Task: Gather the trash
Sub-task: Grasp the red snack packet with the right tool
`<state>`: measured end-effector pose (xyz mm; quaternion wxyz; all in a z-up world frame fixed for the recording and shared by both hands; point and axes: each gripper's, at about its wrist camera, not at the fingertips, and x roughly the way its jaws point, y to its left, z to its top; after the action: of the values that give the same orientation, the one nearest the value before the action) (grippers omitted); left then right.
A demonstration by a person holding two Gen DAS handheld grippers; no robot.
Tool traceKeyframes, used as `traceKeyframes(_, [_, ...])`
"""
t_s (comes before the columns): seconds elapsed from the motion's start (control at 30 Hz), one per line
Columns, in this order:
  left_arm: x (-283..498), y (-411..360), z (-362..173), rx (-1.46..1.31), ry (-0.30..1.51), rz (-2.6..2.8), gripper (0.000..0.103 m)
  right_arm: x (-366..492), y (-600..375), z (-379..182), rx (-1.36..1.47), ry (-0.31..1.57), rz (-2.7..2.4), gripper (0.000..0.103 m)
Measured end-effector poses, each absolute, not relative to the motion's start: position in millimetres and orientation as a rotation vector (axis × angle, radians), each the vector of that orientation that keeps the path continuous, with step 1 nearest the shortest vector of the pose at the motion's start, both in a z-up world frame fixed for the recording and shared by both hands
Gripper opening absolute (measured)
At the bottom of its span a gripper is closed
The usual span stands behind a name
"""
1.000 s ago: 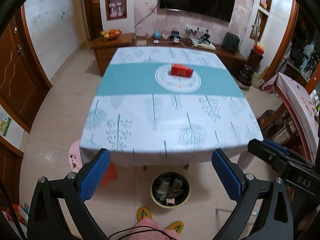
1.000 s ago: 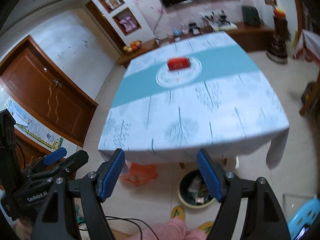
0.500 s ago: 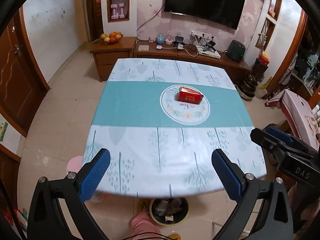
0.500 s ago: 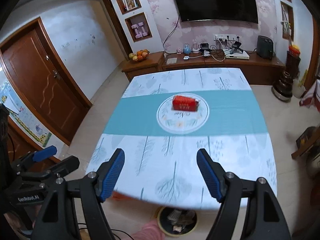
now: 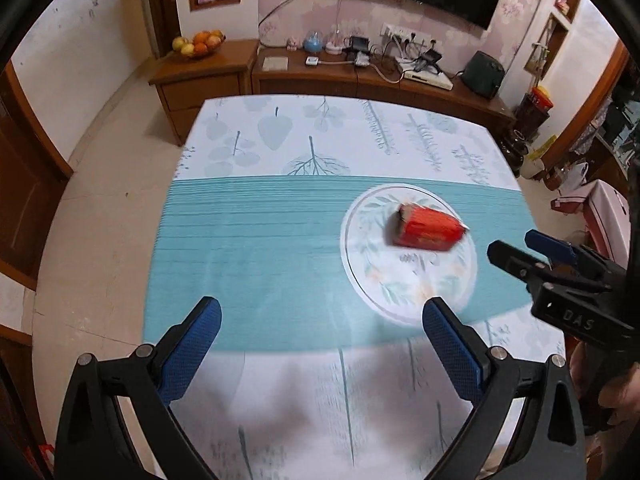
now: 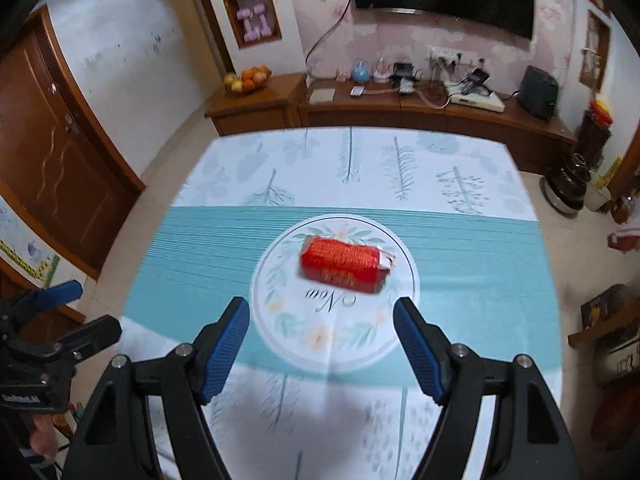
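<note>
Ahead of the right gripper (image 6: 322,338), fingers spread and empty, red pack (image 6: 345,265) now sits close, centred between them; left gripper (image 5: 320,332) also released. Both advanced; grasp next.

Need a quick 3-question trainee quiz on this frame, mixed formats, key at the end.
1. True or false: the red package is clamped in the right gripper.
2. Multiple choice: the red package lies on (A) the bare floor, (B) the round floral print in the tablecloth's teal band, (C) the wooden sideboard.
3. Fill in: in its own wrist view, the left gripper points to the ____ of the package.

Key:
1. False: both grippers are open and empty, short of the package.
2. B
3. Left: the package sits toward that view's right, while it is near centre in the right wrist view.
</note>
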<state>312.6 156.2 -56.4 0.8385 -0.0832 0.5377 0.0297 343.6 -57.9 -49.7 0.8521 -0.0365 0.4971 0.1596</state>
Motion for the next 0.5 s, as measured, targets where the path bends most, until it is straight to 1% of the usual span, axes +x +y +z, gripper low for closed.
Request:
traceKeyframes(0.2, [365.4,177.3,-102.9,-0.22,1.188,0.081,0.1,395.7,-40.8,-101.1,-0.21,1.095,0.365,0.075])
traceKeyframes(0.37, [393.7,190.3,-130.9,-0.232,1.221,0.112,0.099,413.9,-23.2,-130.5,-0.382,1.11,0.427,0.075])
traceKeyframes(0.5, [410.3,199.6,-148.9,-0.248,1.246,0.138,0.099,423.2,-17.1,-145.4,-0.443,1.125,0.457,0.075])
